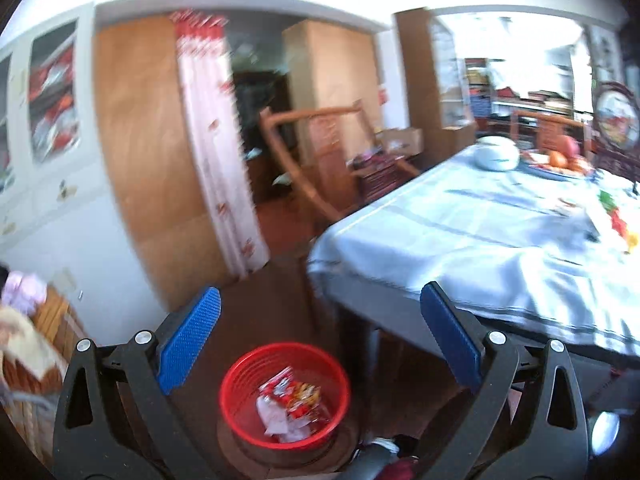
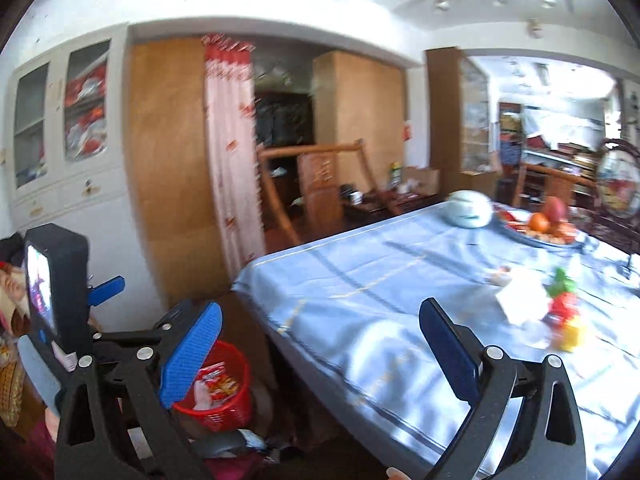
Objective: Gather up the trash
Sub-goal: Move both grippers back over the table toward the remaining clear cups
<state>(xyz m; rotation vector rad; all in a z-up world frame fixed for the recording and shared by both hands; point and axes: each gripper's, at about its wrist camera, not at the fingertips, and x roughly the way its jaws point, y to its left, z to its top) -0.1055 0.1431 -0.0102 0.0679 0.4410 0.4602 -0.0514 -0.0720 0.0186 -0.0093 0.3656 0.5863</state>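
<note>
A red mesh bin (image 1: 236, 420) stands on the floor by the table's corner and holds red and white wrappers (image 1: 292, 400). My left gripper (image 1: 320, 294) hangs open above it with nothing between its blue pads. Over the table's near edge my right gripper (image 2: 320, 308) is open and empty too. In the right wrist view the bin (image 2: 228, 416) sits low on the left, partly behind a blue pad. On the blue tablecloth (image 2: 360, 280) at the right lie a white paper (image 2: 522, 300) and red (image 2: 564, 306), green and yellow wrappers. The same litter (image 1: 616, 220) shows at the left wrist view's right edge.
A white helmet (image 2: 470, 208) and a fruit plate (image 2: 540, 236) sit at the table's far end. A wooden chair (image 2: 316, 184) stands behind the table before a doorway with a pink curtain (image 2: 230, 184). White cupboards (image 2: 68, 132) line the left wall. The left gripper's camera housing (image 2: 60, 280) is at the left.
</note>
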